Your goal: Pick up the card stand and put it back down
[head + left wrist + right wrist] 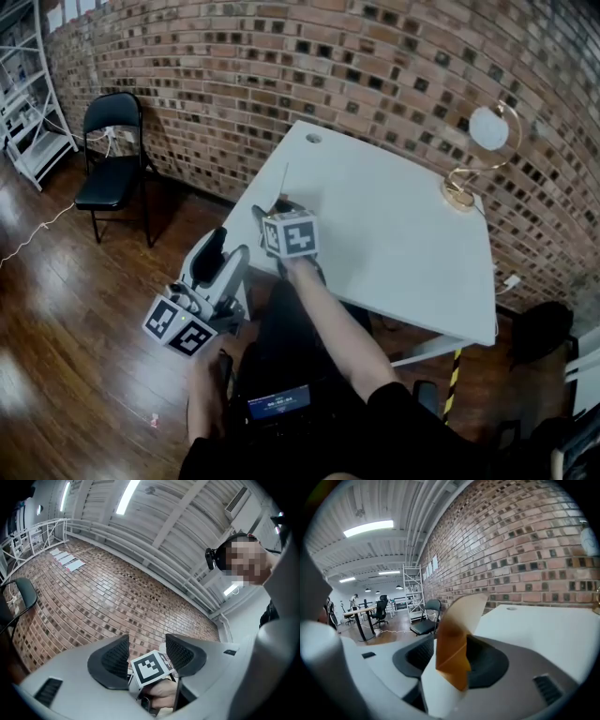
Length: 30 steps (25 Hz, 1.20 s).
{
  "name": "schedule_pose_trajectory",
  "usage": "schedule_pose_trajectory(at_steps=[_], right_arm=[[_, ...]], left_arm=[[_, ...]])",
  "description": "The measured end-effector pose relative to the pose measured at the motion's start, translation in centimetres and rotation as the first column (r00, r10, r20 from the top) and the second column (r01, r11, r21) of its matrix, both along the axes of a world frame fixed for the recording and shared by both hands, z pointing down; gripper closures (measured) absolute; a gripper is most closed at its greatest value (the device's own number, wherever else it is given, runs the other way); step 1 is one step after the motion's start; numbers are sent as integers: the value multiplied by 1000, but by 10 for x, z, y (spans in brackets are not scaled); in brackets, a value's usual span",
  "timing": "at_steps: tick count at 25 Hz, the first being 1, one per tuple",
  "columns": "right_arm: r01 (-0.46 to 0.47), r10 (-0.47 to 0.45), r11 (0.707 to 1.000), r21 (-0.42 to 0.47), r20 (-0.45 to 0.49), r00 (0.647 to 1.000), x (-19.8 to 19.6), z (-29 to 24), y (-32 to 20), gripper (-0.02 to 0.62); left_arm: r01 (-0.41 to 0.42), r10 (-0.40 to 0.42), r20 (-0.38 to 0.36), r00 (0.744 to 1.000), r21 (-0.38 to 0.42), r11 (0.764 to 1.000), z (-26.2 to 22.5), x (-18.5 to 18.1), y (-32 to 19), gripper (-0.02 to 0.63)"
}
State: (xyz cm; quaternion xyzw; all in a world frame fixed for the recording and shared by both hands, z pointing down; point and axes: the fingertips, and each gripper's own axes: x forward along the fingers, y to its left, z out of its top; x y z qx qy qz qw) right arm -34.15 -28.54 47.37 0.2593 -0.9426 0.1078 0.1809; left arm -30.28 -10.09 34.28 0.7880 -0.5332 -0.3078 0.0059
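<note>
In the right gripper view, the card stand (452, 653), an amber sheet folded over a white foot, stands tilted in the right gripper (451, 660). It fills the gap, and both dark pads lie against its sides, so the jaws are clamped on it. Beyond it to the right lies the white table (543, 630). A black folding chair (426, 620) stands to the left by the brick wall (525, 541). This view does not show whether the stand's foot rests on the table.

In the left gripper view, the left gripper (146, 641) points up at the wall with its jaws apart and nothing between them. Just past them sit the right gripper's marker cube (151, 667) and the hand (161, 698) that carries it.

In the head view, the right gripper reaches over the table's left edge, nearer the near-left corner than the far one, and that is where the stand is. The left gripper hangs just off that edge, over the wooden floor (75, 281). A lamp (489, 128) stands at the far right corner.
</note>
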Motion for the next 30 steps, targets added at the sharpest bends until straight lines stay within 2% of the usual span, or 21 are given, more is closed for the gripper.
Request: schedule_pose_trajectory(at_steps=[2, 4, 7, 8, 11, 14, 17, 21, 24, 30], right_arm=[[27, -27, 999, -19, -4, 1000, 3, 1, -3, 432], [47, -47, 998, -31, -4, 999, 10, 0, -6, 462], [66, -65, 996, -52, 25, 998, 25, -4, -11, 559], [78, -76, 995, -62, 40, 996, 30, -5, -11, 569], [124, -115, 989, -84, 108, 987, 48, -7, -8, 569], [191, -167, 978, -88, 230, 959, 68, -20, 3, 569], [252, -203, 963, -99, 352, 914, 100, -32, 13, 569], [332, -253, 941, -67, 512, 821, 156, -66, 30, 569], [338, -276, 941, -7, 564, 779, 199, -88, 45, 569], [312, -310, 945, 97, 570, 761, 251, -116, 69, 569]], left_arm=[[3, -3, -7, 1000, 4, 1000, 0, -2, 5, 371], [1, -1, -9, 1000, 4, 1000, 1, -1, 8, 371], [-3, 3, 1, 1000, 2, 1000, 0, 4, 10, 371], [-5, 5, 7, 1000, -1, 1000, 0, 6, 10, 371], [-19, 19, 24, 1000, -17, 1000, 1, 15, 8, 371], [-56, 56, 33, 998, -28, 998, 2, 29, 4, 371], [-105, 106, 45, 993, -35, 994, 2, 49, 0, 371], [-168, 170, 61, 983, -41, 985, 1, 78, -10, 371], [-227, 231, 85, 969, -57, 972, 0, 106, -18, 371], [-314, 321, 121, 939, -70, 947, -8, 153, -32, 370]])
